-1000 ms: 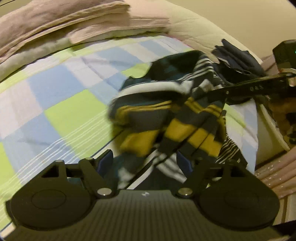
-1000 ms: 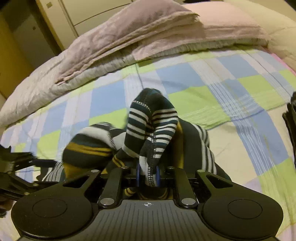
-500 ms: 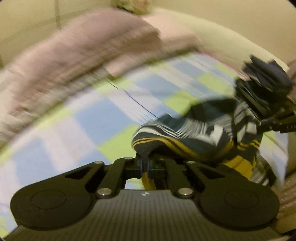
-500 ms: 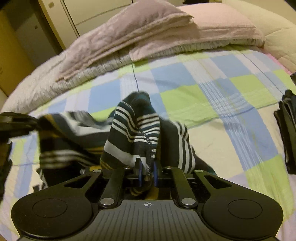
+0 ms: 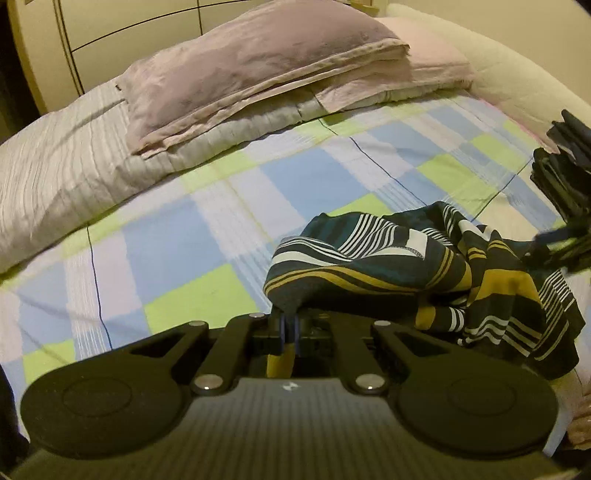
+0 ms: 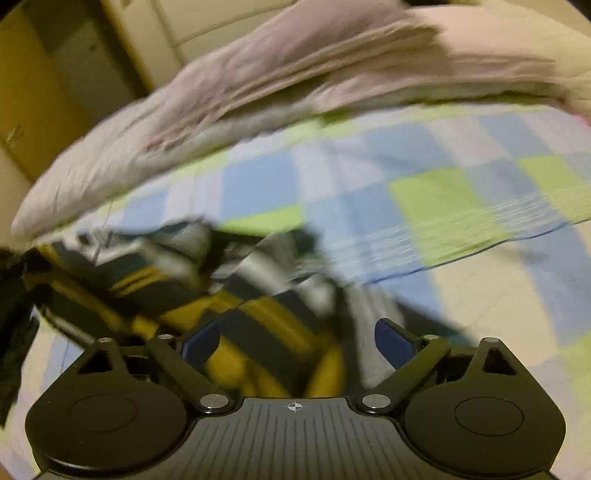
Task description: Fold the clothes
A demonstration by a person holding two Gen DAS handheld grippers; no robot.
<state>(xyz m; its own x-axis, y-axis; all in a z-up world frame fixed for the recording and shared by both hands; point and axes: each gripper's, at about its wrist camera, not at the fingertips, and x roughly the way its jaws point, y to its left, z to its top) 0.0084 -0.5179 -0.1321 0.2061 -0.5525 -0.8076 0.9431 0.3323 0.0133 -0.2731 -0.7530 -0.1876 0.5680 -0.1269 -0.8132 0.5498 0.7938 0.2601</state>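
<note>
setting: bed, covered by a checked sheet [image 5: 207, 236] in blue, green and pale squares; cupboard doors [image 5: 122, 22] behind the head end at 11 o'clock in the left wrist view.

item 1: striped garment [image 5: 424, 273], dark teal with white and mustard bands. lies bunched on the sheet toward 3 o'clock in the left wrist view, one end lifted. in the right wrist view it is blurred and spreads from 9 o'clock to the centre, close in front of the tool.

item 2: left gripper [image 5: 288, 328]. fingers pressed together, pinching a corner of the striped garment, which rises from between them.

item 3: right gripper [image 6: 295, 343]. blue pads [image 6: 391, 343] spread wide apart; blurred cloth lies between and below them, and contact cannot be told.

item 4: folded bedding [image 5: 258, 70], mauve and pink, stacked on a grey striped quilt [image 5: 62, 162] across the head end, 10 to 1 o'clock.

item 5: dark folded clothes [image 5: 565, 170], at 3 o'clock near the bed's right side, just beyond the striped garment.

clearance: bare sheet from 8 to 12 o'clock in the left wrist view; bare sheet from 12 to 4 o'clock in the right wrist view. the bed's near edge falls away at 4 o'clock in the left wrist view, where the garment hangs over it.
</note>
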